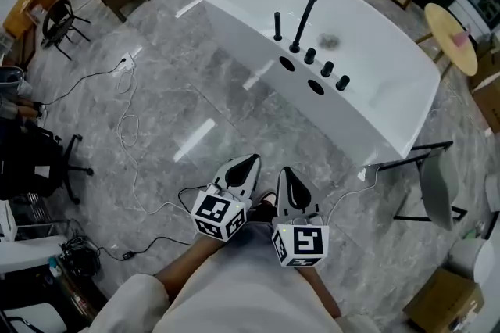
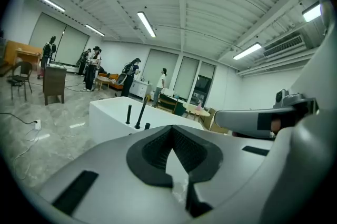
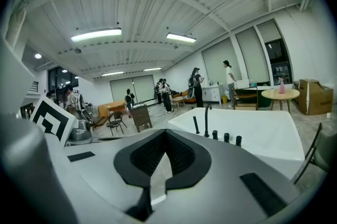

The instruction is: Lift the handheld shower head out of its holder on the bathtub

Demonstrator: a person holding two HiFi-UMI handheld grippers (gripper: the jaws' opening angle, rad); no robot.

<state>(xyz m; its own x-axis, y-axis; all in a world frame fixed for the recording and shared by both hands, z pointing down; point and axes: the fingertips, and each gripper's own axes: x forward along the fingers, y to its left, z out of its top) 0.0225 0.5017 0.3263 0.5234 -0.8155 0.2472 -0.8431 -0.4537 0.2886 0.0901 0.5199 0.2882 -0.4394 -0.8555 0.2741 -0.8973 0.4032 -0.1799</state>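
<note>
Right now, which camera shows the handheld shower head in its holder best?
The head view: the shower head stands upright on the bathtub rim, unobstructed, left of the curved spout. The right gripper view shows the shower head side-on, small and distant; the left gripper view likewise.

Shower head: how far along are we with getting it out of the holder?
Done: nothing; the handheld shower head stands upright in its holder on the bathtub rim. In hand: nothing; left gripper and right gripper are shut, empty, and well short of the tub. Left: approach, grip it, lift it out.
</note>
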